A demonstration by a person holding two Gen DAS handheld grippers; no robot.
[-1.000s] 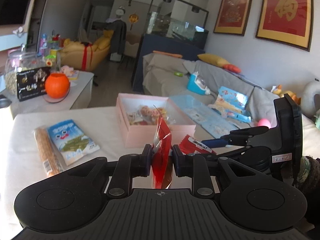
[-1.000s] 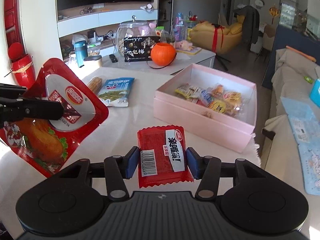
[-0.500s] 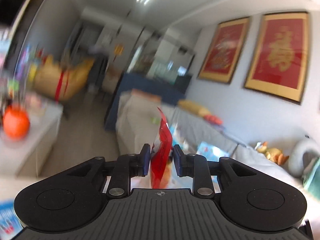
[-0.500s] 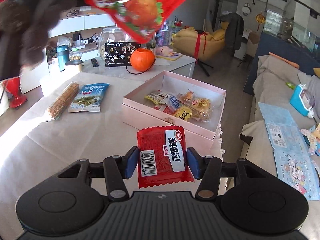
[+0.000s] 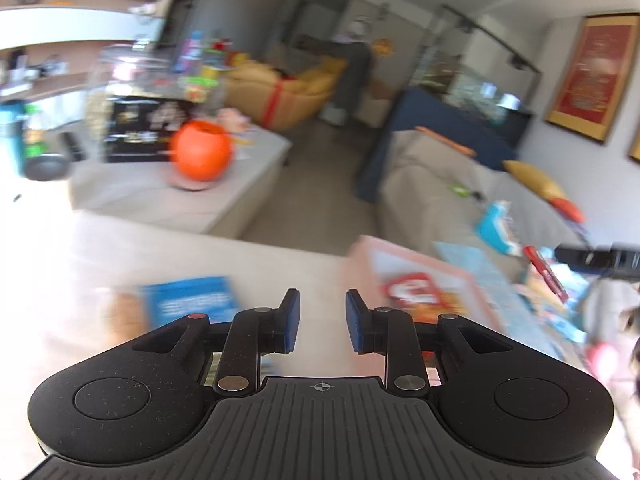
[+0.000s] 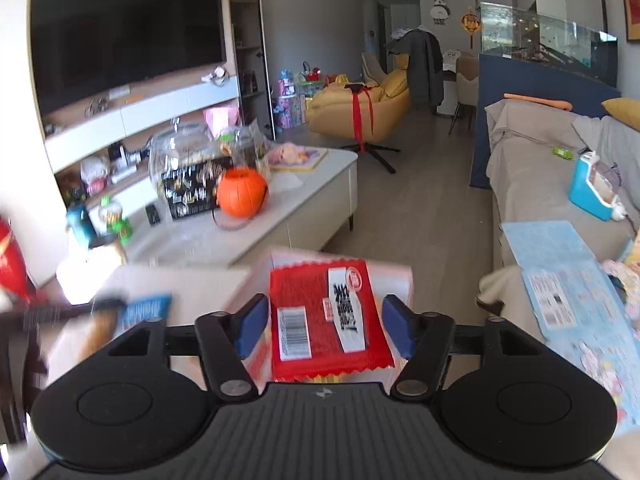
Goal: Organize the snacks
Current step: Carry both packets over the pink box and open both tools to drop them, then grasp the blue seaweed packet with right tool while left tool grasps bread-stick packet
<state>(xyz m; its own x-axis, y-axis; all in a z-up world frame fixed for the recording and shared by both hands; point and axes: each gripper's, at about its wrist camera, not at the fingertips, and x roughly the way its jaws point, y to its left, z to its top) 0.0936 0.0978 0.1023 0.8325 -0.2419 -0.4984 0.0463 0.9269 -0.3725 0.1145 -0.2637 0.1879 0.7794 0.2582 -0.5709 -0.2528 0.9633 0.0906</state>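
My left gripper (image 5: 322, 308) hangs over the cloth-covered table (image 5: 100, 248), its jaws a little apart with nothing between them. A red and white chicken pouch (image 5: 412, 292) lies in the pink box (image 5: 460, 272) to its right. My right gripper (image 6: 320, 312) is over the pink box (image 6: 402, 280), and its jaws are opening. The red snack packet (image 6: 320, 312) lies flat between the blue pads (image 6: 252, 324), which stand clear of its edges. In the left wrist view the right gripper (image 5: 600, 258) shows at the right edge, with that packet (image 5: 544, 272) seen edge-on.
A blue snack bag (image 5: 192, 304) and a long brown snack (image 5: 124, 316) lie on the table to the left. Behind it stands a low white table (image 6: 304, 208) with an orange pumpkin (image 6: 242, 198), a glass jar and a black box. A covered sofa (image 6: 528, 168) is on the right.
The left gripper let go of the chicken pouch, which now lies in the pink box, and swung left. The right gripper rose toward the box and its pads came off the red packet.
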